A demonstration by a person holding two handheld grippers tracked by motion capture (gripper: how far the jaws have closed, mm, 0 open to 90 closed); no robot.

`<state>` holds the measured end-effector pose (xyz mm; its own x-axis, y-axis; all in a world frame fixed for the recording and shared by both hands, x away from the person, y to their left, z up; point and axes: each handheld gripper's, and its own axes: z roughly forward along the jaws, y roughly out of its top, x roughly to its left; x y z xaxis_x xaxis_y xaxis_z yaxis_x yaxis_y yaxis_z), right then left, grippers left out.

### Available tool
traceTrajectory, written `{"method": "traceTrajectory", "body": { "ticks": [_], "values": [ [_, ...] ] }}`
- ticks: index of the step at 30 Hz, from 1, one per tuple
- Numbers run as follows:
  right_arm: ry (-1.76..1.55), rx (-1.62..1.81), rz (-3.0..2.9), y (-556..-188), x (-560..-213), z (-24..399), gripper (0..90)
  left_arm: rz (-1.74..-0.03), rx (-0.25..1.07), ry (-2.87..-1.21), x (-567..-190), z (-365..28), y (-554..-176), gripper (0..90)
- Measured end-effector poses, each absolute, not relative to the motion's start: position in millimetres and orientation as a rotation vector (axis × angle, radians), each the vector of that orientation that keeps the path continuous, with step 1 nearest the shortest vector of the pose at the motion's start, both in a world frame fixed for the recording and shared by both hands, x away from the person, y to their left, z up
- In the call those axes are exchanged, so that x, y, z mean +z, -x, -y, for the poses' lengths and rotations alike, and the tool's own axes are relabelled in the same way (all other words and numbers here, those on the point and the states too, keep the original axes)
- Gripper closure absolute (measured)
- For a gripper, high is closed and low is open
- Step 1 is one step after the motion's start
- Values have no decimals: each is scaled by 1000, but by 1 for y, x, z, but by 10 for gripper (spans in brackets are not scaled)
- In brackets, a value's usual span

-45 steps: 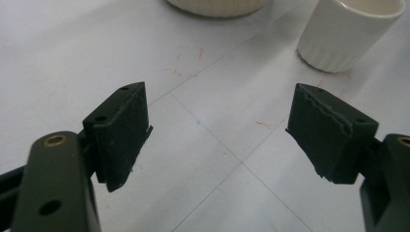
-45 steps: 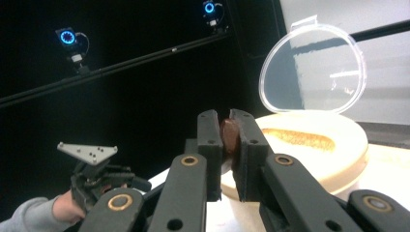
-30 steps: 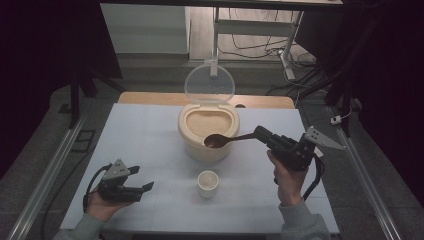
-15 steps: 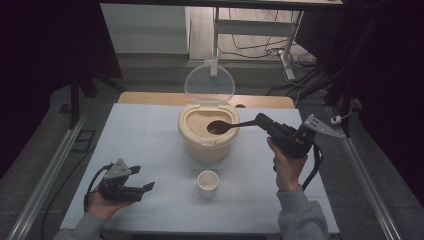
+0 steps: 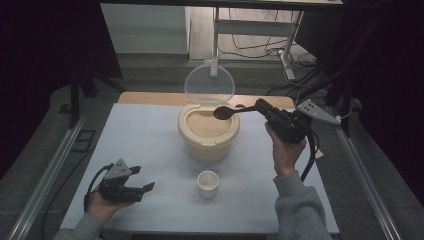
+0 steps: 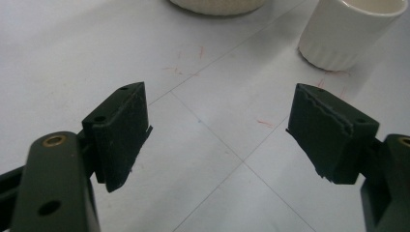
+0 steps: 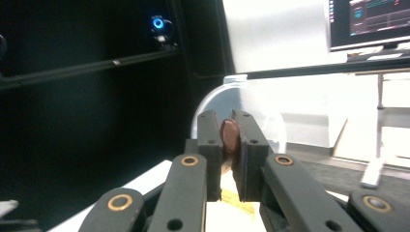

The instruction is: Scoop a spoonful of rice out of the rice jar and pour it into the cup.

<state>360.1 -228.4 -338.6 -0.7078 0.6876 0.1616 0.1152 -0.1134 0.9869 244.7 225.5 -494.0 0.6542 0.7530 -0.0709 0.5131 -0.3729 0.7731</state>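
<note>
The cream tub (image 5: 208, 134) (lid up) holds pale grains; the cup (image 5: 208, 183) looks empty.

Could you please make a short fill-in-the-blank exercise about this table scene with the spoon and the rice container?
1. The right claw is shut on the handle of a brown ____.
2. The bowl of the spoon hangs above the open ____ container.
3. The container's clear round lid stands ____.
4. The left claw is ____, with nothing between its pads, near the small white cup.

Missing words: spoon; rice; open; open
</note>
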Motion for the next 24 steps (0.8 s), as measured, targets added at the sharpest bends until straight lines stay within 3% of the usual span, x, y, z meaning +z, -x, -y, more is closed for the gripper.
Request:
{"method": "traceTrajectory", "body": {
  "ticks": [24],
  "values": [
    [-885, 1644, -1815, -379, -345, 212, 829, -986, 371, -2064, -495, -225, -245, 220]
  ]
}}
